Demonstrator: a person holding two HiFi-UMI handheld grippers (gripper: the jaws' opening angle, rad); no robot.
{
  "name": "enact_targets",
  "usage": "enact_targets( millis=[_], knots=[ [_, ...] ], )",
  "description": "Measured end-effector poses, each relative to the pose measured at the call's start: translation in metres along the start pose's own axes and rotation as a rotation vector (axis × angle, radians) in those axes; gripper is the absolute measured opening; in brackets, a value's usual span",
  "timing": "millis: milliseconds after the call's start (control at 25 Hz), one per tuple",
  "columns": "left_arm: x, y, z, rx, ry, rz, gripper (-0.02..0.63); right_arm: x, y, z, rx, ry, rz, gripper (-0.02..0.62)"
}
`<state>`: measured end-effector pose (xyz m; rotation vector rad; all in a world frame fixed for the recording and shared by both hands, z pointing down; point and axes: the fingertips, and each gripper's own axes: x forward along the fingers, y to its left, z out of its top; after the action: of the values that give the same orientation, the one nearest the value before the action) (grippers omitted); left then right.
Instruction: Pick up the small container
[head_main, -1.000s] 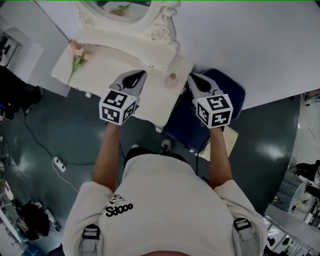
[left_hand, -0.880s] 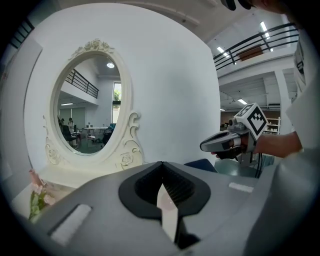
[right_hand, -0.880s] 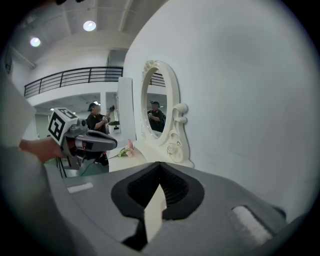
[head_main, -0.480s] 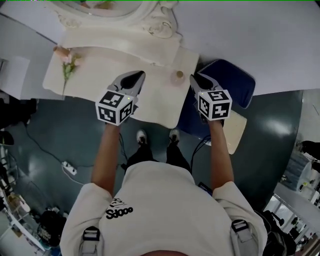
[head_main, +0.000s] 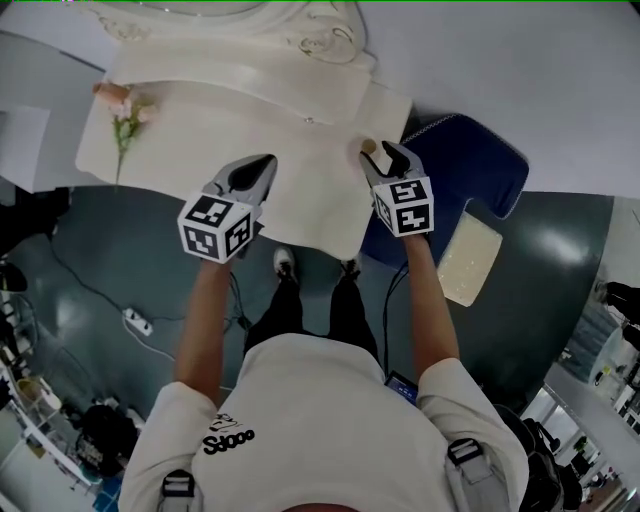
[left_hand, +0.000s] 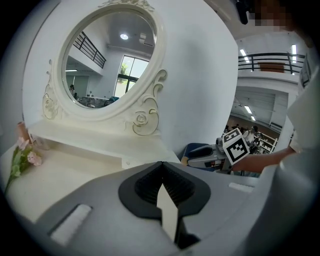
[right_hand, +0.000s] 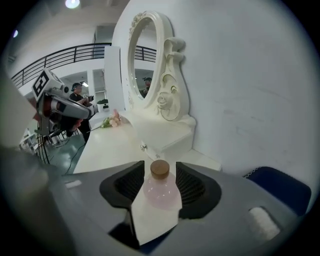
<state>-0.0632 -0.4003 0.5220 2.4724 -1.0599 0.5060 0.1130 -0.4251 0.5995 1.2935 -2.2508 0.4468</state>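
Observation:
The small container (right_hand: 161, 189) is a round pink bottle with a cork stopper. It stands on the cream dressing table (head_main: 200, 150) near its right end. My right gripper (right_hand: 160, 165) has come up to it with its jaws opening. The bottle stands between the two dark pads (right_hand: 195, 187), and I see no firm press on it. In the head view the bottle (head_main: 368, 146) shows just at the right gripper's (head_main: 380, 153) tips. My left gripper (left_hand: 161, 163) hovers over the table's front part, shut with nothing in it.
An oval mirror (left_hand: 107, 60) in an ornate white frame stands on a raised shelf at the table's back. A pink flower sprig (head_main: 122, 125) lies at the far left. A blue seat (head_main: 470, 170) stands right of the table, against the white wall.
The right gripper has moved left from beside the blue seat to the bottle, and its jaws have spread around it. The left gripper has drifted slightly down-left.

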Motion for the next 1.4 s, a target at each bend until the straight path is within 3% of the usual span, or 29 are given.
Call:
enact_targets(
  millis=[240, 560, 800, 1120, 1400],
  knots=[
    [-0.002, 0.005, -0.021, -0.031, 0.012, 0.005, 0.02, 0.032, 0.002, -0.013, -0.029, -0.035, -0.005, 0.202],
    [-0.015, 0.009, -0.036, -0.033, 0.026, 0.025, 0.02, 0.051, -0.001, -0.008, -0.026, -0.11, -0.052, 0.127],
    [-0.023, 0.002, -0.041, -0.021, 0.027, 0.02, 0.02, 0.046, 0.0, -0.006, -0.004, -0.122, -0.05, 0.117],
    [-0.045, -0.004, -0.017, 0.011, -0.039, 0.04, 0.02, -0.005, 0.021, 0.037, -0.019, -0.152, -0.017, 0.117],
    [-0.069, -0.008, 0.03, 0.136, -0.115, 0.075, 0.02, -0.066, 0.037, 0.095, -0.063, -0.197, -0.009, 0.117]
  ],
)
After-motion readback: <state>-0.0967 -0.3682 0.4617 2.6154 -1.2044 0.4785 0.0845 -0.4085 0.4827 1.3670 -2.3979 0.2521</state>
